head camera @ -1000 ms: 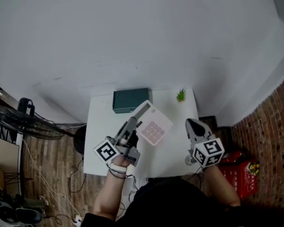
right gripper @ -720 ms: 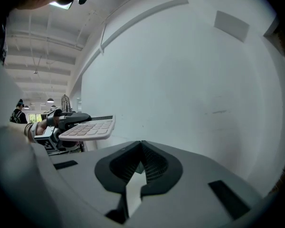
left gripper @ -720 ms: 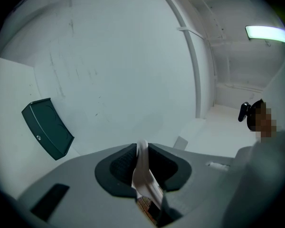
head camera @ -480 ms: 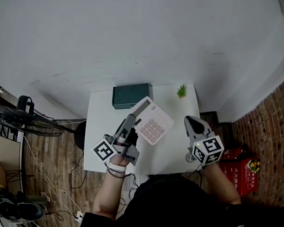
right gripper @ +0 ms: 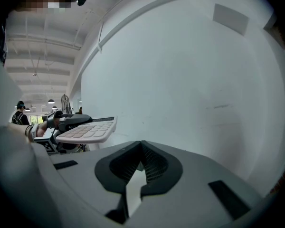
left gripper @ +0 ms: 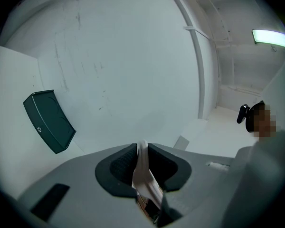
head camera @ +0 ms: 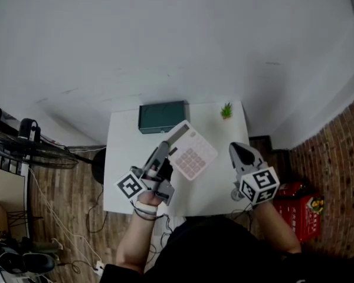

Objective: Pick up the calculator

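Gripping the calculator [head camera: 192, 152] by one edge, the left claw [head camera: 167, 150] is positioned over the white counter [head camera: 123, 152], near its front left. In the left gripper view, the pads of the left claw [left gripper: 141, 158] are seen clenched on the thin pale edge of the calculator [left gripper: 143, 177], which stands upright between them. The key face (pale pink keys on a white body) is turned upward in the head view, and the body extends away from the claw toward the middle of the counter. In the right gripper view, the calculator [right gripper: 86, 129] is seen from the side, roughly level and clear of the counter top, with the wall behind it.

The right claw [head camera: 238, 151] is held over the right side of the counter, well apart from the calculator. In its own view, the jaws of the right claw [right gripper: 141, 158] are pressed together at the tips and nothing is gripped between them.

A dark green box [head camera: 162, 117] is located at the back edge of the counter, just beyond the calculator; the same box [left gripper: 50, 120] is visible at the left of the left gripper view. A small green plant [head camera: 226, 111] is placed at the back right corner. A fan [head camera: 29, 149] is found on the floor to the left, and a red crate [head camera: 301, 214] to the right.
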### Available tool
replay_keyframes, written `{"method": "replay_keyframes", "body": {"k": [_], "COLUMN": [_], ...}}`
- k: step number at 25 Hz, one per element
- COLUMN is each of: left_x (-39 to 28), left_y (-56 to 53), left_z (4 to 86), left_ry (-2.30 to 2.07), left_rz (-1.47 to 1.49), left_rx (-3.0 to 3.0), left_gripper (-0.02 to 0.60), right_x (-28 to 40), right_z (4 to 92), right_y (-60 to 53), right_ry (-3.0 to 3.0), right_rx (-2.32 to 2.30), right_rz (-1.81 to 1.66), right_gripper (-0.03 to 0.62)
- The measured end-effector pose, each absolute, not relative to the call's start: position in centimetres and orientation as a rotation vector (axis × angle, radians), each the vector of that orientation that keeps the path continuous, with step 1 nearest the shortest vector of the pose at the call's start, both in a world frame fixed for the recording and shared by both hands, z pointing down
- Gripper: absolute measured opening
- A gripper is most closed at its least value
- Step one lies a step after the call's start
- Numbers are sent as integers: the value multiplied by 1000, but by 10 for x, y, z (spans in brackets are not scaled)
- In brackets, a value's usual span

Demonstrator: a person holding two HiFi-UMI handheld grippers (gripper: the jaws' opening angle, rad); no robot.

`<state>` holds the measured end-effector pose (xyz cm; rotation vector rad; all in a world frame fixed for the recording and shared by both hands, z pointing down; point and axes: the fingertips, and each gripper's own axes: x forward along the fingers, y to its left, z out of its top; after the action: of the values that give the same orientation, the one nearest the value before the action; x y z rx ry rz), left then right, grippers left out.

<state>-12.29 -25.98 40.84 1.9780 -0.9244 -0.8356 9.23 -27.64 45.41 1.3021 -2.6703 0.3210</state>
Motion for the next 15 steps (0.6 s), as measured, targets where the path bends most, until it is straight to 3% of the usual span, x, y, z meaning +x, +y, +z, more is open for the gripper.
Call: {"method": "replay_keyframes", "body": {"k": [15], "left_x": [-125], "left_y": [-261], "left_z": [419], "left_ry": [-931], "left_rz": [-829], "left_rx": [1962], "left_gripper": [63], "right_x": [92], "right_z": [456], "right_y": [-282], "right_ry": [-2686], "right_rx": [1294], "right_rz": [303], "right_gripper": [5]}}
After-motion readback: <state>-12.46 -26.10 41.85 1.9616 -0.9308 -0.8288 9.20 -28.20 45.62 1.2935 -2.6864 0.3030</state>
